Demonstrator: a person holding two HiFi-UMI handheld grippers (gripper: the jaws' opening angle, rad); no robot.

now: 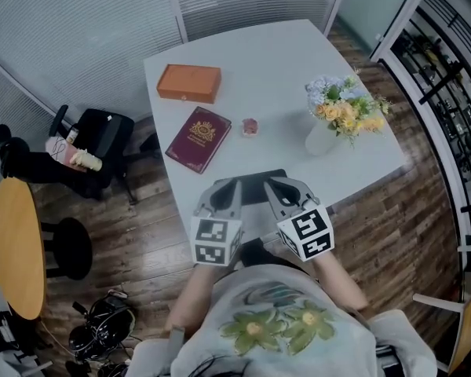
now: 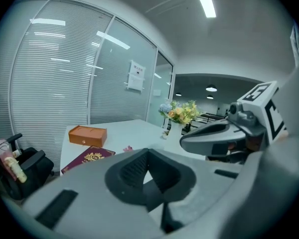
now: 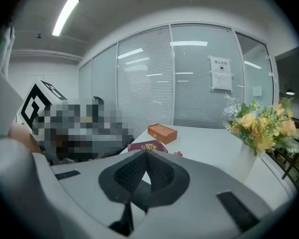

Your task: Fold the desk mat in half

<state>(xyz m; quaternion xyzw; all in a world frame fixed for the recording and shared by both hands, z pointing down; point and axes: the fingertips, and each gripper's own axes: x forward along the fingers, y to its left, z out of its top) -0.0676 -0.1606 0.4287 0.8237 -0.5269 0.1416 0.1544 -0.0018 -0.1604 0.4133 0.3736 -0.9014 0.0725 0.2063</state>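
While the left gripper [image 1: 222,192] and right gripper [image 1: 279,188] pinch the near edge of the desk mat [image 1: 257,184] at lower centre, uneven lifting could slip one corner free, skewing the fold.

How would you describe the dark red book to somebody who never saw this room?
Start at the big white table beside the glass wall. On its left part, between the orange box and the person, lies the dark red book. Only it is flat with a gold emblem on its cover.
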